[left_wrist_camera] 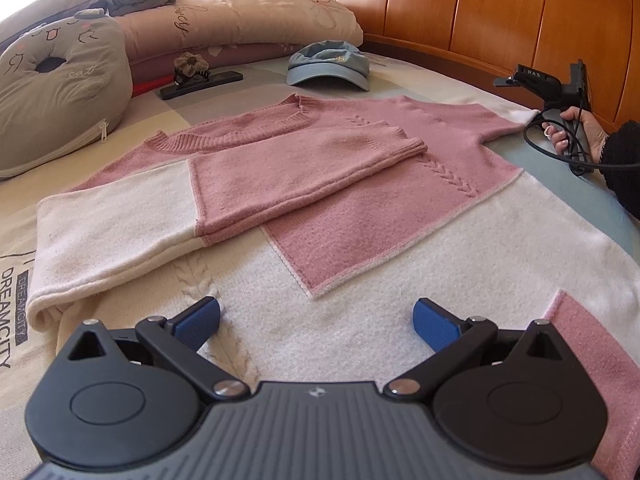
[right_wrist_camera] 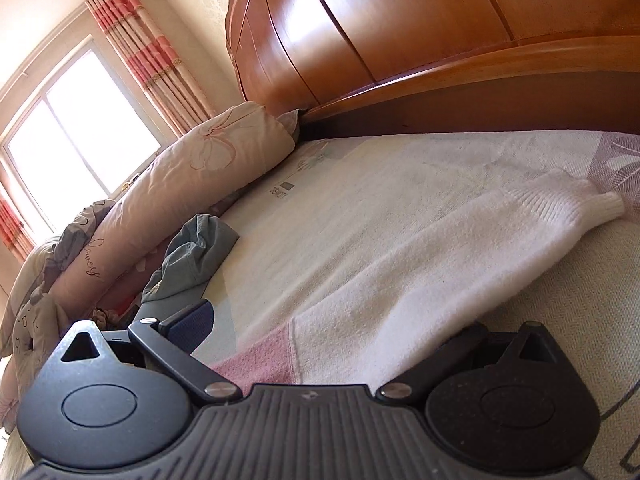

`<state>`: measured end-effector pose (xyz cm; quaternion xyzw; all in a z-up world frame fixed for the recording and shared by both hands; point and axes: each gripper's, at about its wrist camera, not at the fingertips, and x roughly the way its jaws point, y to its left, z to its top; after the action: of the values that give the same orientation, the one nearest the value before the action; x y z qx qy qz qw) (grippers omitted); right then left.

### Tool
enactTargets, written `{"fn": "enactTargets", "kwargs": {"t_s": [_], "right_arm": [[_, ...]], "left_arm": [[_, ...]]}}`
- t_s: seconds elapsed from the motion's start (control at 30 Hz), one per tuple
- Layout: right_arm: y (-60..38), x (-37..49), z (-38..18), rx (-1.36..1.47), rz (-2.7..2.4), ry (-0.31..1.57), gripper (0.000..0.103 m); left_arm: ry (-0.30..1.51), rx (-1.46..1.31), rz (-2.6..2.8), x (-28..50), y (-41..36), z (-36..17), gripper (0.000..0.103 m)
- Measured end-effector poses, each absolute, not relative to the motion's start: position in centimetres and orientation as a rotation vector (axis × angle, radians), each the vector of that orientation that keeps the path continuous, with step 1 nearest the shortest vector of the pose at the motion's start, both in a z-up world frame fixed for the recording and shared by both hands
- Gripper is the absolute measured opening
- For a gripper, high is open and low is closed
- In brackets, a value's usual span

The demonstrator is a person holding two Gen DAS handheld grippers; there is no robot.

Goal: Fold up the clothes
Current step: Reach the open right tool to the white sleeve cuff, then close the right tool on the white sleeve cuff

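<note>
one pink-and-cream knit sweater lies flat on the bed, neckline toward the wooden headboard. its left sleeve is folded across the chest; the right sleeve, cream with a ribbed cuff, extends outward. left tool hovers over the hem, jaws wide apart, empty. right tool straddles the right sleeve, jaws spread, one finger hidden under the knit.

Your bed carries the pink-and-white sweater, spread flat with one sleeve folded across. Behind it you have a blue cap, a cat cushion and rolled bedding.
</note>
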<state>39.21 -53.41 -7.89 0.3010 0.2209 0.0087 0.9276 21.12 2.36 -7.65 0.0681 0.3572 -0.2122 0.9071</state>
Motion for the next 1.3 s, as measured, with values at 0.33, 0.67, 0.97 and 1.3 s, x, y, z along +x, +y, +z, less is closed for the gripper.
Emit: {"fn": "enactTargets", "kwargs": {"t_s": [0.33, 0.67, 0.97, 1.3], "right_arm": [[-52.3, 38.0, -5.9, 0.646, 0.052, 0.406, 0.103], [-49.0, 37.8, -1.8, 0.590, 0.107, 0.411, 0.103], [-44.5, 36.8, 2.1, 0.541, 0.184, 0.419, 0.103], [-37.0, 36.5, 5.4, 0.439, 0.285, 0.473, 0.103]], "left_arm": [[0.735, 0.137, -0.413, 21.1, 3.1, -7.3, 0.102], [0.752, 0.153, -0.424, 20.8, 3.6, -6.8, 0.102], [0.714, 0.170, -0.433, 19.8, 4.1, -4.9, 0.102], [0.708, 0.159, -0.480, 19.1, 5.2, -3.8, 0.102]]}}
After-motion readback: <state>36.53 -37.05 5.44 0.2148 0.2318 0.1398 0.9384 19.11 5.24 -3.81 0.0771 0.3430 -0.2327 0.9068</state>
